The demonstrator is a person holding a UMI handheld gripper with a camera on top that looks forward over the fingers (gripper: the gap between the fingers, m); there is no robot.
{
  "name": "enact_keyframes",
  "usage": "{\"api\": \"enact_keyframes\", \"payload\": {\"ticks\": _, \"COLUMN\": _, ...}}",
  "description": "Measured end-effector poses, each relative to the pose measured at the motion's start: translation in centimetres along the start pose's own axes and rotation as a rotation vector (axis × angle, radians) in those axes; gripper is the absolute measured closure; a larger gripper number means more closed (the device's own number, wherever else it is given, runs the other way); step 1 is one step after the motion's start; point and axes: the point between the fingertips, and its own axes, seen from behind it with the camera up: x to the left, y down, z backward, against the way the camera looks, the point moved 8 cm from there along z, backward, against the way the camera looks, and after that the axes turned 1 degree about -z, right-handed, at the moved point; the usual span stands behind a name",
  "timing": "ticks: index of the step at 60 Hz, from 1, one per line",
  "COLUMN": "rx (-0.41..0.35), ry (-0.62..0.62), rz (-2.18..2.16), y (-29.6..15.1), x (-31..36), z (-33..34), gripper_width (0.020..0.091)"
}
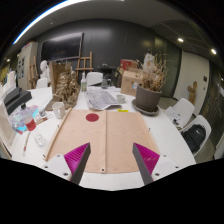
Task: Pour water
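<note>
The gripper (112,163) is hovering wide open, holding nothing, above a brown mat (105,135) covering a cluttered white table (170,142) in a dim workshop.

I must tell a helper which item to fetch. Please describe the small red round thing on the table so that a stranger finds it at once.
Find the white table and the large tan board lying on it, ahead of the open gripper. The red disc lies flat near the board's far edge. It is the only red, round, flat thing there; the dark pot beyond stands tall.
</note>
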Motion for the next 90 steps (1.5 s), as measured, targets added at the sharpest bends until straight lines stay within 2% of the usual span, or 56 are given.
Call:
{"api": "enact_keyframes", "payload": {"ticks": 10, "rx": 0.005, "ry": -0.043, "rz": 0.032, "y": 0.8, "x": 4.4, "z": 0.4, "gripper_width": 0.0248}}
{"api": "enact_keyframes", "payload": {"ticks": 23, "rx": 0.004, "ry": -0.161, "rz": 0.059, "y": 3.6, "x": 16.2, "z": 0.2, "gripper_width": 0.0247}}
{"api": "enact_keyframes", "payload": {"ticks": 38, "rx": -0.104, "ry": -0.278, "rz": 0.052, "y": 4.1, "x": 31.6, "z": -3.2, "gripper_width": 0.0247}}
{"api": "enact_keyframes", "payload": {"ticks": 47, "rx": -0.150, "ry": -0.229, "rz": 0.035, "y": 3.1, "x": 36.7, "z": -8.7, "gripper_width": 0.0257}}
{"api": "enact_keyframes", "payload": {"ticks": 49, "rx": -0.157, "ry": -0.211, "rz": 0.022, "y": 2.8, "x": 37.3, "z": -9.8, "gripper_width": 0.0275}}
{"api": "enact_keyframes", "payload": {"ticks": 52, "rx": -0.169, "ry": -0.189, "rz": -0.001, "y": 2.4, "x": 37.9, "z": -11.2, "gripper_width": 0.0344}}
{"api": "enact_keyframes", "payload": {"ticks": 56, "rx": -0.171, "ry": -0.160, "rz": -0.022, "y": 2.2, "x": 38.4, "z": -12.8, "gripper_width": 0.0469}}
{"api": "enact_keyframes", "payload": {"ticks": 59, "rx": -0.180, "ry": -0.153, "rz": -0.034, "y": 2.1, "x": 38.6, "z": -13.5, "gripper_width": 0.0597}}
{"api": "enact_keyframes", "payload": {"ticks": 62, "rx": -0.192, "ry": -0.146, "rz": -0.042, "y": 1.9, "x": 38.7, "z": -13.7, "gripper_width": 0.0620}}
{"api": "enact_keyframes", "payload": {"ticks": 72, "rx": -0.200, "ry": -0.148, "rz": -0.038, "y": 1.8, "x": 38.9, "z": -14.1, "gripper_width": 0.0812}}
{"api": "enact_keyframes", "payload": {"ticks": 74, "rx": -0.201, "ry": -0.147, "rz": -0.038, "y": 1.7, "x": 39.0, "z": -14.2, "gripper_width": 0.0834}}
{"api": "enact_keyframes", "payload": {"ticks": 82, "rx": -0.188, "ry": -0.146, "rz": -0.051, "y": 0.6, "x": 39.3, "z": -14.2, "gripper_width": 0.0836}}
{"api": "enact_keyframes", "payload": {"ticks": 90, "rx": -0.211, "ry": -0.209, "rz": -0.156, "y": -3.9, "x": 41.2, "z": -14.4, "gripper_width": 0.0837}}
